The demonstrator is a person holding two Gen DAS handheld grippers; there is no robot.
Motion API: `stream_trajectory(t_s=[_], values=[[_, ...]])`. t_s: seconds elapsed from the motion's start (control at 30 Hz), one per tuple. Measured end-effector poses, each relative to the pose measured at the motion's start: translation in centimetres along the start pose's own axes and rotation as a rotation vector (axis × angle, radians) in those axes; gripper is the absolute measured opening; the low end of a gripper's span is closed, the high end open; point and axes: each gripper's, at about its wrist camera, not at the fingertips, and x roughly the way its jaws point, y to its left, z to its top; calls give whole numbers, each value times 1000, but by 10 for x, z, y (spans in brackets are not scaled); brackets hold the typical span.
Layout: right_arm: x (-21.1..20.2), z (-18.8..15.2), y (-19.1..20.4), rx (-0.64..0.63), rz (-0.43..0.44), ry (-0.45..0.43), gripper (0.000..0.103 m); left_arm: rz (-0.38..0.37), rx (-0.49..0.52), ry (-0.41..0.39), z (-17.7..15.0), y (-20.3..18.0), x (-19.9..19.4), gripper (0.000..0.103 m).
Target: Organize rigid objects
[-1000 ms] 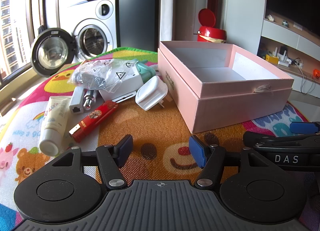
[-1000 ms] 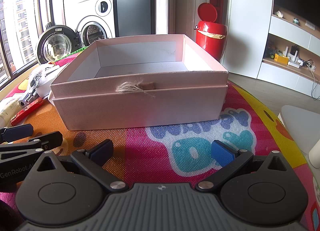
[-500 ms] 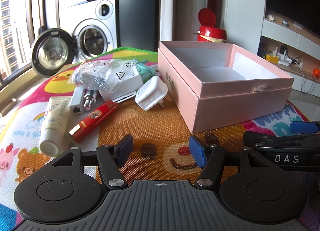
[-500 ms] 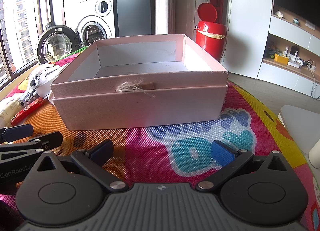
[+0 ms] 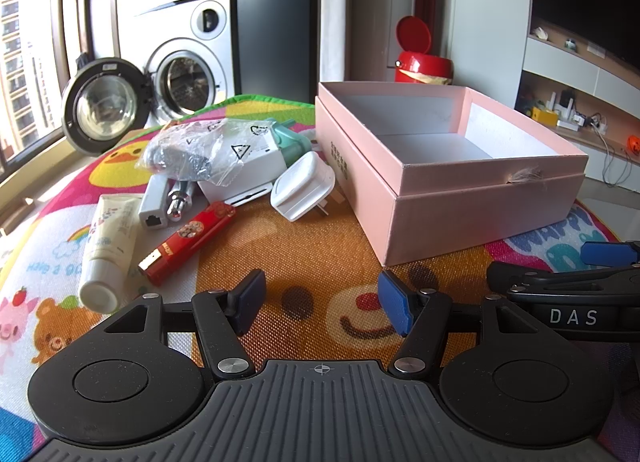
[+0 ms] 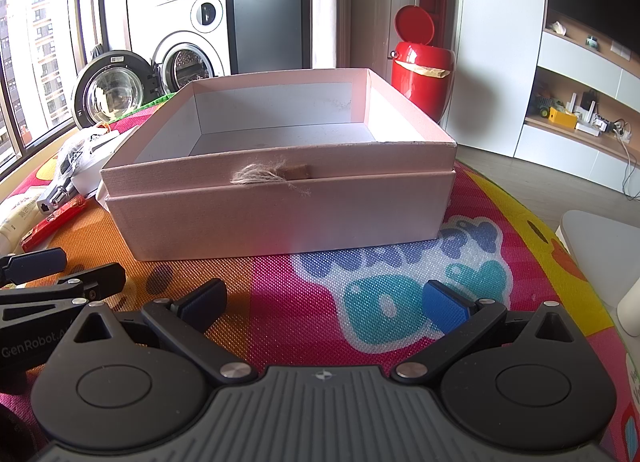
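Observation:
An open, empty pink box [image 5: 472, 198] stands on a colourful play mat [image 5: 304, 254]; it also shows in the right wrist view [image 6: 280, 214]. Left of it lies a pile: a white plug adapter [image 5: 302, 186], a red lighter [image 5: 186, 236], a cream tube [image 5: 106, 246], a white network adapter [image 5: 154, 202], a bagged item [image 5: 192, 150] on a white box, and a teal object [image 5: 286, 138]. My left gripper [image 5: 320, 302] is open and empty, low over the mat in front of the pile. My right gripper [image 6: 324, 302] is open and empty in front of the box.
A red bin [image 6: 422, 66] with its lid up stands behind the box. A washing machine [image 5: 188, 74] with its door open is at the back left. A white object [image 6: 600, 246] lies off the mat at the right. Shelves with small items line the right wall.

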Motion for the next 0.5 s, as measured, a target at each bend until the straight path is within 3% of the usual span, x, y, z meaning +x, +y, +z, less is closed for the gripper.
stream_trajectory(t_s=[0.5], values=[[3, -6, -2, -2, -1, -1, 103, 3, 4, -1, 0, -3, -1, 67]])
